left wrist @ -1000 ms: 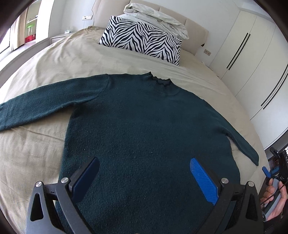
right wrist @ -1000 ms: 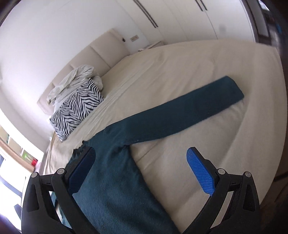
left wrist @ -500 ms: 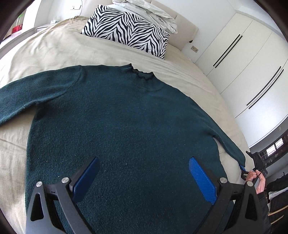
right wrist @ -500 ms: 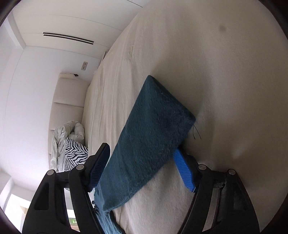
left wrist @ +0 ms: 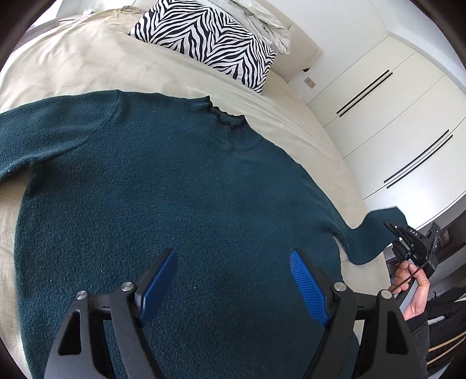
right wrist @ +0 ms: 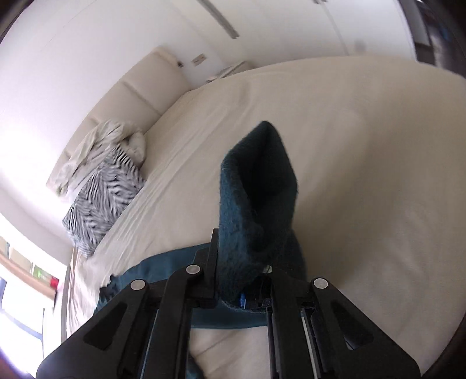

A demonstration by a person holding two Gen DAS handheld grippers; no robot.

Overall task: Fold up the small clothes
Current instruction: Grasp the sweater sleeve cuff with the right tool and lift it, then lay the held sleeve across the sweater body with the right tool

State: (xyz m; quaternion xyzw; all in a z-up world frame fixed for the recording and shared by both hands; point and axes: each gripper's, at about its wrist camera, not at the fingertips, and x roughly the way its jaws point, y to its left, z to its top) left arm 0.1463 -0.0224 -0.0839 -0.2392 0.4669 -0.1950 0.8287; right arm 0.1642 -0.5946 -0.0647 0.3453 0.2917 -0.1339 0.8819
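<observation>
Teal sweater (left wrist: 180,198): lies flat, front up, on the bed (left wrist: 87,67), collar toward the pillow; body spread wide, one sleeve running off the left edge of the left wrist view.
Right sleeve (right wrist: 256,198): its cuff end is raised off the sheet, pinched and standing up between the fingers of the right hand-held gripper, the cuff opening gaping toward the camera.
Right hand-held gripper (right wrist: 241,291): fingers closed tight on the sleeve — only a sliver of blue pad shows under the knit. In the left wrist view it sits at the far right edge, with the person's hand (left wrist: 413,291) around its handle.
Left hand-held gripper (left wrist: 233,280): hovers over the lower part of the sweater body, jaws wide but closing; nothing is between the blue pads (left wrist: 305,284) except the cloth seen below them — whether they touch it I cannot tell.
Pillow (left wrist: 209,40): zebra print, at the head of the bed, with a crumpled pale blanket (left wrist: 262,17) behind it.
Wardrobe (left wrist: 393,122): white doors with dark slot handles, beside the bed.
</observation>
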